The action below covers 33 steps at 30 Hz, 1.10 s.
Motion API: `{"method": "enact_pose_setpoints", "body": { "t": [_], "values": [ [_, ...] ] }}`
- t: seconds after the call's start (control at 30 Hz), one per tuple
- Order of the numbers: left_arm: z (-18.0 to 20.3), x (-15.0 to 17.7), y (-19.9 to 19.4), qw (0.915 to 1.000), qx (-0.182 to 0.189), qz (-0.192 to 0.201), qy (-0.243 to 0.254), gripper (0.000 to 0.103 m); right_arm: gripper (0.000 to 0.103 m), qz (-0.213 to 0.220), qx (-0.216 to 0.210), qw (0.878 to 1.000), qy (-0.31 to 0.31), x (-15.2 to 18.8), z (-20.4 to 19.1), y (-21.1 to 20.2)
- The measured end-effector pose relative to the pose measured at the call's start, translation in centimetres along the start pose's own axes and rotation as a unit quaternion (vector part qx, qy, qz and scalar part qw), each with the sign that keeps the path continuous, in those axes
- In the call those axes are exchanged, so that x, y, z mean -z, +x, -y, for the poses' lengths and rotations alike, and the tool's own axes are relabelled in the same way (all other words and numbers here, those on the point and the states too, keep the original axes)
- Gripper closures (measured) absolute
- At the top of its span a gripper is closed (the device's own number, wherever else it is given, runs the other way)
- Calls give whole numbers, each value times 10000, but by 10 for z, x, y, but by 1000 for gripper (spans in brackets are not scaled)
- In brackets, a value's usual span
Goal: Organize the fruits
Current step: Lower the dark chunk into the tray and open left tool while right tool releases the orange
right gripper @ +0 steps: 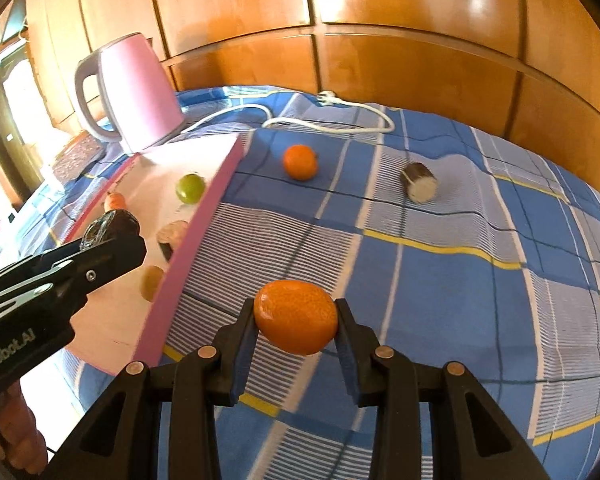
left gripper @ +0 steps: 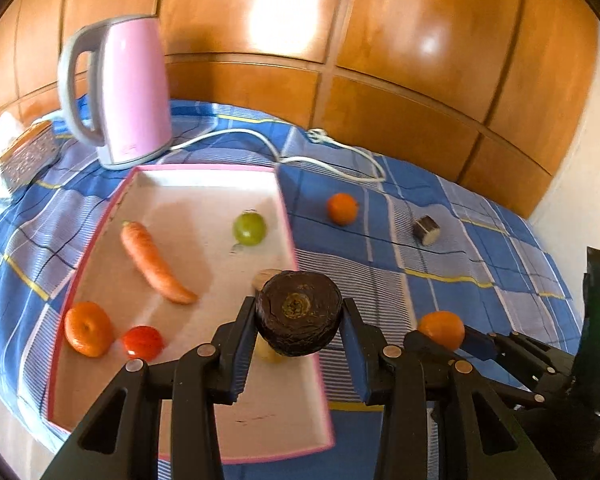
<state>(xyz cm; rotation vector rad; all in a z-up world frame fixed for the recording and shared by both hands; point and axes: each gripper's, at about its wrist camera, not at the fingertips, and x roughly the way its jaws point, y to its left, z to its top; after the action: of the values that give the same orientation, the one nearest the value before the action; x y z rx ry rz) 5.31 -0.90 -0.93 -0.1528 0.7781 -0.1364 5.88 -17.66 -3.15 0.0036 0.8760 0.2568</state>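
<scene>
**Both tools loaded, fruit sorting at the pink tray**

I read my left tool (left gripper: 299, 322) as clamped on a dark brown, rough-skinned round piece (left gripper: 299, 312), flat cut face with a pale core turned toward the lens; blue pads press its two sides; it hangs above the near right part of the tray (left gripper: 204, 180); my right tool (right gripper: 296, 324) is clamped on a glossy, dimpled orange (right gripper: 296, 322), oval in outline, pads tight on both flanks, held over the bedspread (right gripper: 440, 280) just right of the tray's pink wall.

Tray: shallow rectangle, white matte floor, pink rim; inside lie a tapered carrot (left gripper: 154, 262), a smooth green round fruit (left gripper: 250, 228), a second orange (left gripper: 88, 334), a shiny red tomato (left gripper: 143, 343), plus pale pieces partly hidden under the held piece.

On the bedspread, a blue checked cloth with yellow lines, slightly rumpled: a third orange (right gripper: 299, 162) and a short dark cylinder with a white cut end (right gripper: 419, 187), both well apart from the tools; pink kettle (left gripper: 126, 92) with grey handle stands behind the tray, white cord (left gripper: 320, 152) trailing; glossy wooden panels (left gripper: 380, 60) behind.
</scene>
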Motion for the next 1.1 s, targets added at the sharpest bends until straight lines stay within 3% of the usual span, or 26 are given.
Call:
{"method": "enact_pose_setpoints", "body": {
  "t": [0.33,0.53,1.1],
  "values": [
    [-70,-18,-8,9969,-379,135,-676,62,66,0,-559,9980,-304,-26,-43,8],
    [-96,-27,-4,9950,-585,113,-803,62,66,27,-770,9947,-675,-39,-78,17],
    [-102,-33,10,9938,-813,12,-756,62,65,-197,-929,9907,-971,-42,-111,44]
  ]
}}
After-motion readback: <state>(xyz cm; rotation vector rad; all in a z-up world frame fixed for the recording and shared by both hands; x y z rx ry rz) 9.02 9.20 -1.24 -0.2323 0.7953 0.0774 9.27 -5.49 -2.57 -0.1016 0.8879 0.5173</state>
